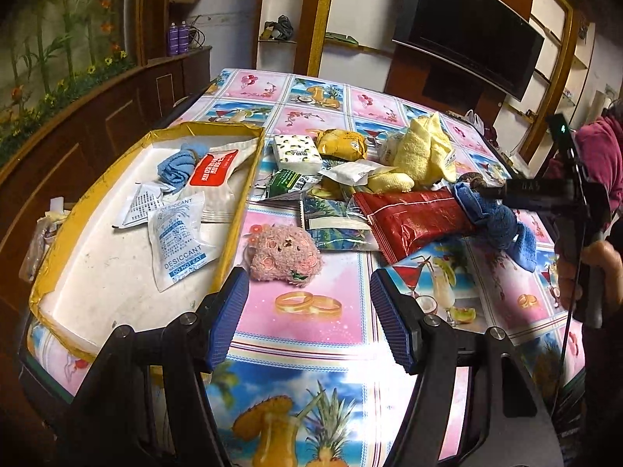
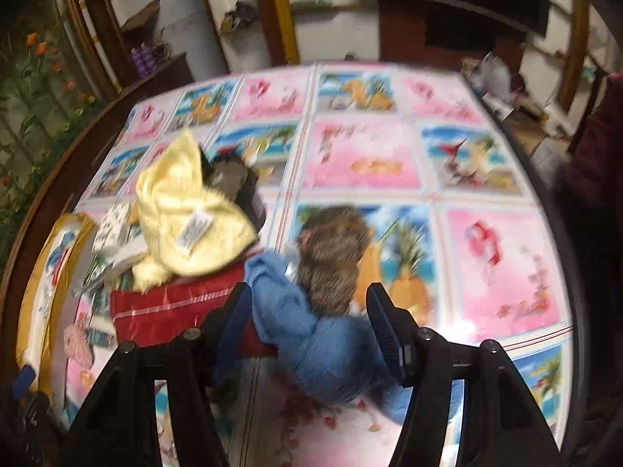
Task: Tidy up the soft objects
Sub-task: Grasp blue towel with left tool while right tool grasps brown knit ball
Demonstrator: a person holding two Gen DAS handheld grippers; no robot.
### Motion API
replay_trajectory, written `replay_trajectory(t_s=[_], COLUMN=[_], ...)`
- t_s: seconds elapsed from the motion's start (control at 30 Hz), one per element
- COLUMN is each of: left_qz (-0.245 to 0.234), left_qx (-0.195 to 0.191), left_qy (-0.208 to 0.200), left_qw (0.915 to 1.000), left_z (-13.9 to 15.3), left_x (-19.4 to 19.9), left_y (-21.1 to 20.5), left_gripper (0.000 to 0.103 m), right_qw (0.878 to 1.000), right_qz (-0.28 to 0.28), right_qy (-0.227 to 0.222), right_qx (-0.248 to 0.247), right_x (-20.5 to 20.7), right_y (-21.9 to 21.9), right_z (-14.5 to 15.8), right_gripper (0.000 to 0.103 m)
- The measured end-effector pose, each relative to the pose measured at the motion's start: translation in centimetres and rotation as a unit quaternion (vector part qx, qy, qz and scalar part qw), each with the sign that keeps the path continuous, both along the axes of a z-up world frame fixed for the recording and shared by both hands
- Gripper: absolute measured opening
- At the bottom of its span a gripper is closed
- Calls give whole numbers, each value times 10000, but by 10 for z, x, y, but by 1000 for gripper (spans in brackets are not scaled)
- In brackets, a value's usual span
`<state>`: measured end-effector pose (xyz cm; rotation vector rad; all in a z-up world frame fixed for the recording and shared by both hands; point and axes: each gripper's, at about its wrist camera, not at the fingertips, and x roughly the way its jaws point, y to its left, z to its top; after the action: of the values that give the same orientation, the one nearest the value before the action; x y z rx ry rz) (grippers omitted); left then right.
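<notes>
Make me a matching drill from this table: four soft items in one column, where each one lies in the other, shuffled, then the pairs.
Items:
1. pink plush toy
2. desiccant sachet
3. yellow towel
4. blue cloth

Places:
A. inside the yellow-edged tray
B. between the open right tongs
C. on the tablecloth just ahead of the left tongs
D. atop the heap behind the red packet

Pairs: 1-C, 2-A, 3-D, 4-B

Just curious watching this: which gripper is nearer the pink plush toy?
Left. The left gripper hangs open just short of the pink plush toy; the right gripper is over the blue cloth.
</notes>
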<state>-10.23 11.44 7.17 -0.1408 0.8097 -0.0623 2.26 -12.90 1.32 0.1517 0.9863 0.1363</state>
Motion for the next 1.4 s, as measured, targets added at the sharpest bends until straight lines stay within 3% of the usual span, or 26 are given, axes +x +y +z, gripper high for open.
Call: replay_trajectory(t_s=[0.1,0.2,0.23,0.3,0.33,0.4,0.47,0.5,0.6,0.73,0.8,0.83,0.93,1.0,1.03,1.07,1.13,1.17,1.27,1.4], left_qz=[-139,-203,-217,-251,-274,-336,-401,-426,-453,-534,-588,-602,-691,-871,-958,-1072,-1232,-1296,-1457,-1737], left_qx=[-58,-21,-6,-18,-47,-94,-147,-176,-221,-325,-335,-320,-318,-420,-469,-520,-587,-602,-479,-201], left_qy=[36,21,20,53,69,87,102,108,135,226,221,190,150,190,215,253,317,336,313,34], left_qw=[9999,9998,9998,9997,9996,9994,9990,9989,9986,9978,9975,9975,9970,9951,9941,9926,9901,9892,9877,9846], left_z=[-3,-5,-5,-7,-7,-9,-9,-9,-11,-15,-13,-12,-9,-9,-10,-10,-13,-13,-11,0], left_x=[1,-1,-1,0,1,1,1,1,2,3,1,-1,-1,0,1,3,4,5,6,13], left_y=[-2,-3,-3,-4,-5,-7,-10,-10,-13,-17,-18,-18,-19,-25,-29,-35,-47,-51,-66,-80], left_gripper=[65,65,65,65,65,65,65,65,65,65,65,65,65,65,65,65,65,65,65,65], right_qw=[9943,9682,9661,9793,9872,9916,9897,9903,9966,9997,9970,9916,9686,9539,9574,9683,9919,9961,9979,9989], right_qz=[848,1974,2068,1768,1477,855,320,108,-174,207,522,846,2106,2657,2584,2243,1088,606,-25,-115], right_qy=[289,319,182,-173,-390,-794,-1002,-1024,-689,-68,181,335,446,138,-107,-360,-623,-628,-449,-180], right_qx=[578,1504,1534,976,455,-554,-966,-935,-411,-60,543,916,1244,1386,1283,1039,211,-141,-461,-410], right_x=[-12,-39,-47,-60,-65,-70,-68,-65,-55,-31,-28,-30,-55,-74,-77,-75,-57,-47,-13,19], right_y=[17,29,27,22,19,10,-8,-21,-52,-47,-37,-27,16,26,21,13,-5,-13,-25,-19], right_z=[-10,6,13,24,28,32,33,33,20,-13,-21,-24,-15,6,16,26,32,30,16,-4], right_gripper=[63,61,61,61,61,61,61,62,62,62,62,61,63,61,61,61,61,62,63,62])
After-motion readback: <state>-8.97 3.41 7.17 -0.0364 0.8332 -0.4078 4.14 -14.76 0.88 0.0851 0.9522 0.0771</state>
